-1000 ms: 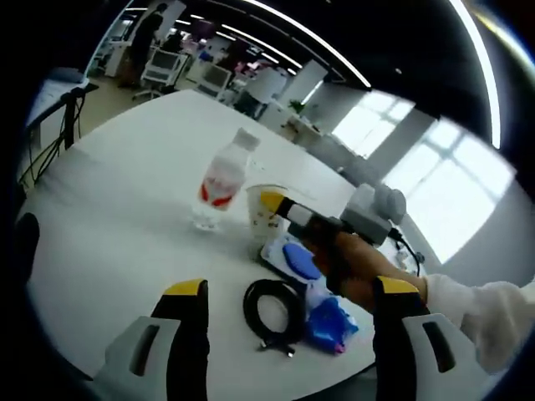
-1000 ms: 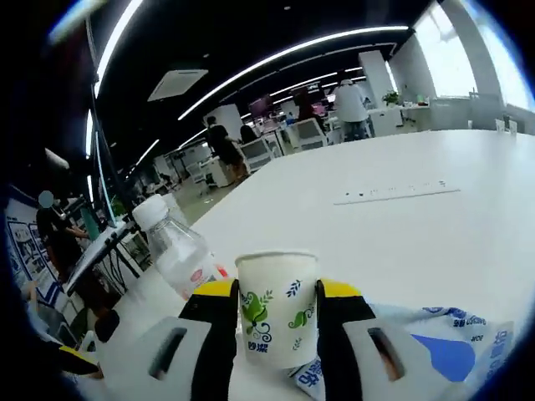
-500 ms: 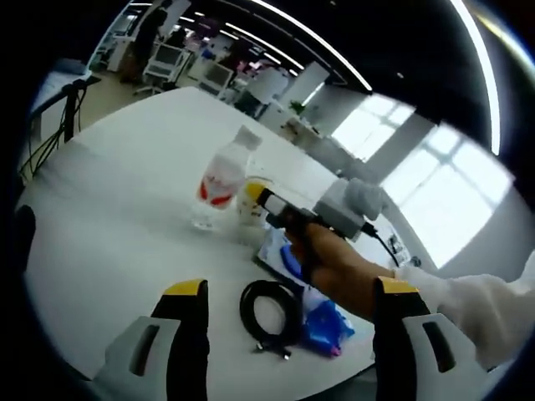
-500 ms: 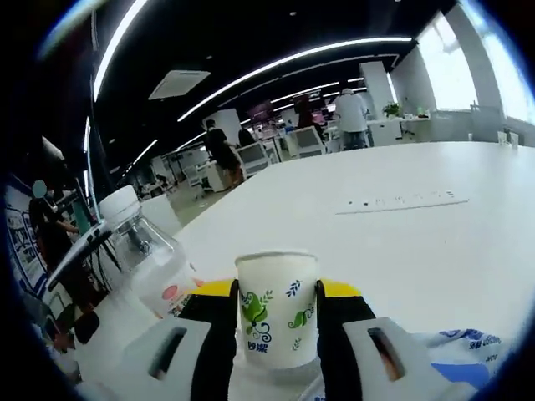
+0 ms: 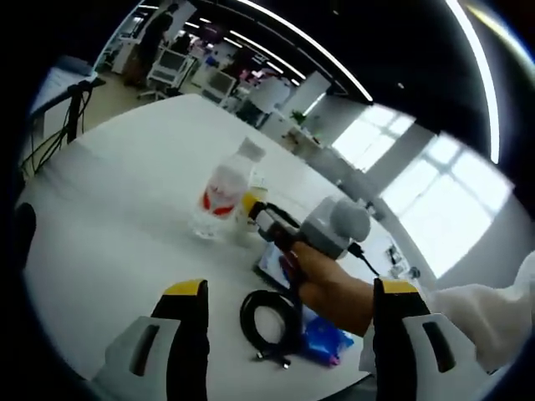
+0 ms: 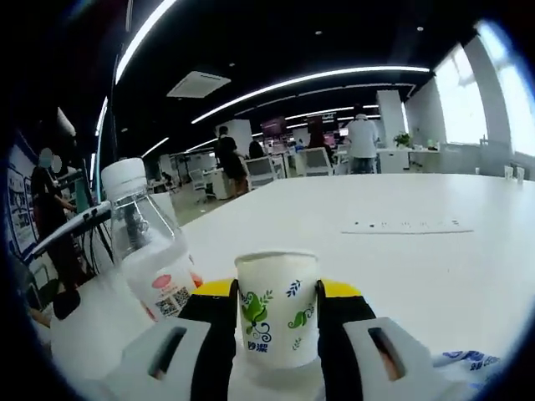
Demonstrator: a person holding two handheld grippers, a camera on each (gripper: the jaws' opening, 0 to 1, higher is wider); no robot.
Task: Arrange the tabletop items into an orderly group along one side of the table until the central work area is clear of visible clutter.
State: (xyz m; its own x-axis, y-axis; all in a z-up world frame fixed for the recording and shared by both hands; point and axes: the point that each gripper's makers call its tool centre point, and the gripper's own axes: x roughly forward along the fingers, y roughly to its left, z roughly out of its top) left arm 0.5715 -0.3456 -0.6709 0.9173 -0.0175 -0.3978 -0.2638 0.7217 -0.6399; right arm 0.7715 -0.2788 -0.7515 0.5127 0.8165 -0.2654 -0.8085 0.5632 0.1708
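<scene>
A white paper cup (image 6: 277, 311) with green leaf print sits between the yellow-tipped jaws of my right gripper (image 6: 277, 292), which is shut on it. Just left of the cup stands a clear water bottle (image 6: 150, 251) with a red label and white cap. In the left gripper view the right gripper (image 5: 254, 210), held by a hand, has the cup (image 5: 258, 181) close beside the bottle (image 5: 219, 194). My left gripper (image 5: 291, 288) hangs open above the table's near edge, with nothing between its jaws.
A black coiled cable (image 5: 269, 316), a blue packet (image 5: 323, 337) and a white-and-blue wipes pack (image 5: 271, 262) lie near the table's (image 5: 117, 175) front edge. A white power strip (image 6: 406, 225) lies farther out. People and office chairs are in the background.
My right gripper has carried the cup away from the wipes pack and up next to the bottle. The left gripper has stayed open and hardly moved.
</scene>
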